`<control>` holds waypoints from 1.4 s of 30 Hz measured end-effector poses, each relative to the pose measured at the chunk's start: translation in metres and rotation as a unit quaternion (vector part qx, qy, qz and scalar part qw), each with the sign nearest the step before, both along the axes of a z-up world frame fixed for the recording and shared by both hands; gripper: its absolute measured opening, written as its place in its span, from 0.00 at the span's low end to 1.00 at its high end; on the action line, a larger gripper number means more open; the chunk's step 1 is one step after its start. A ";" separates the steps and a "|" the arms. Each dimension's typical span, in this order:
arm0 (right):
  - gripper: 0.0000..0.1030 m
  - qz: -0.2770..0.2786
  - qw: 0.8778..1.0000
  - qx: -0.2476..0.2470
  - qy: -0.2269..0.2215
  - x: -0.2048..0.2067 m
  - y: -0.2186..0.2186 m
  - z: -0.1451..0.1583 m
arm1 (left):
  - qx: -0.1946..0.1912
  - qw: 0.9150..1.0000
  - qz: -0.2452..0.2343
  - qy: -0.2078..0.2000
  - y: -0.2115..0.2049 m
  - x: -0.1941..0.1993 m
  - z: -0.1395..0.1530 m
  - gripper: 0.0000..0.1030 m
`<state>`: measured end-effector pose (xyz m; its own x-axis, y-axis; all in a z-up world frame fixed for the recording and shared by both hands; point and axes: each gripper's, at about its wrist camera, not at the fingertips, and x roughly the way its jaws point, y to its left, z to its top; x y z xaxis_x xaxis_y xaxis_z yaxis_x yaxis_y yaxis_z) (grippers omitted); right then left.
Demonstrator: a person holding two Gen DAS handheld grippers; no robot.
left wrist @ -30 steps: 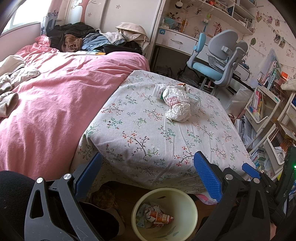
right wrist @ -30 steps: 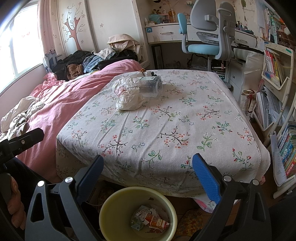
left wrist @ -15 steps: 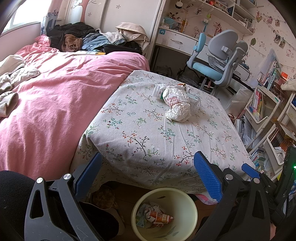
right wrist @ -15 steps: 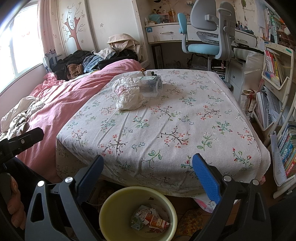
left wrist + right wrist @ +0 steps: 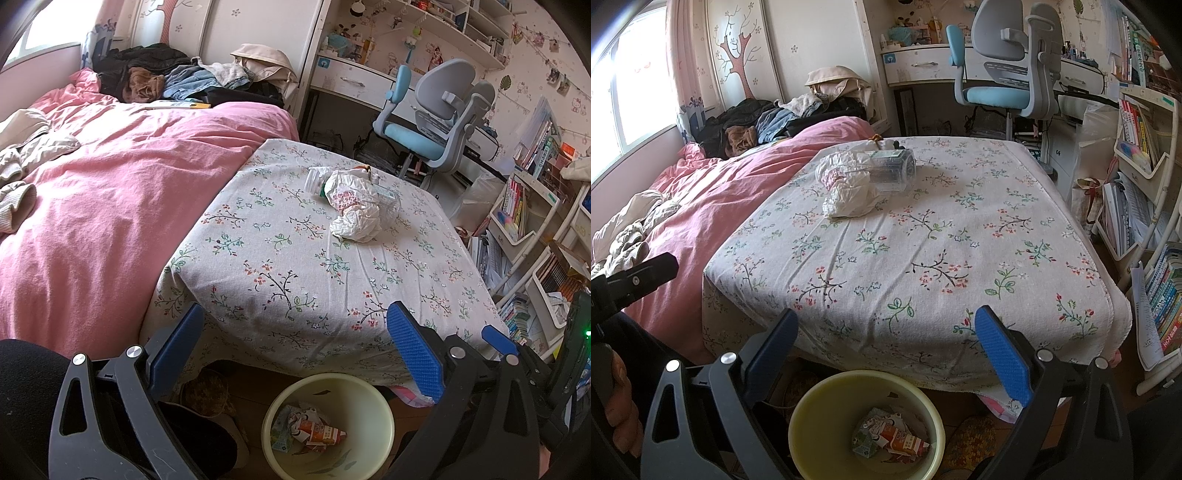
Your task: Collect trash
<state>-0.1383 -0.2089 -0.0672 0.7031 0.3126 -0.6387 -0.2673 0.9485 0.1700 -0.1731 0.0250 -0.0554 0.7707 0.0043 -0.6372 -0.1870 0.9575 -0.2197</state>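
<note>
**Over the bin, far trash uncollected: reach and spill risks**

Lower left of the left wrist view, the left gripper point(image 5: 295, 339) hangs with its blue pads spread wide and nothing between them. Lower centre, the yellow bin point(image 5: 384, 413) stands on the floor against the near edge of the floral-covered table point(image 5: 295, 280); it holds a crumpled drink carton point(image 5: 317, 435) and a few paper scraps, with ample room left.

Upper centre of that view, well apart from both grippers, the remaining trash lies together on the far half of the table: a crumpled white bag point(image 5: 354, 210) touching a clear plastic bottle point(image 5: 386, 201) lying on its side.

Right wrist view: the right gripper point(image 5: 886, 338) is likewise spread and empty above the bin.

Risks, as judged:
- The bag is soft and loose; a shallow pinch may slip or drag the bottle.
- The bottle, being on its side, may roll off the table if nudged.
- Pinching cloth with the bag could pull the tablecloth.
- A release short of the bin's rim would drop trash on the floor.
</note>
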 end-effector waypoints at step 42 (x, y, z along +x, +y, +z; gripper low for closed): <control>0.90 0.057 0.998 -0.040 -0.008 0.133 0.030 0.036 | 0.000 0.999 -0.039 0.013 0.020 0.156 0.029 0.93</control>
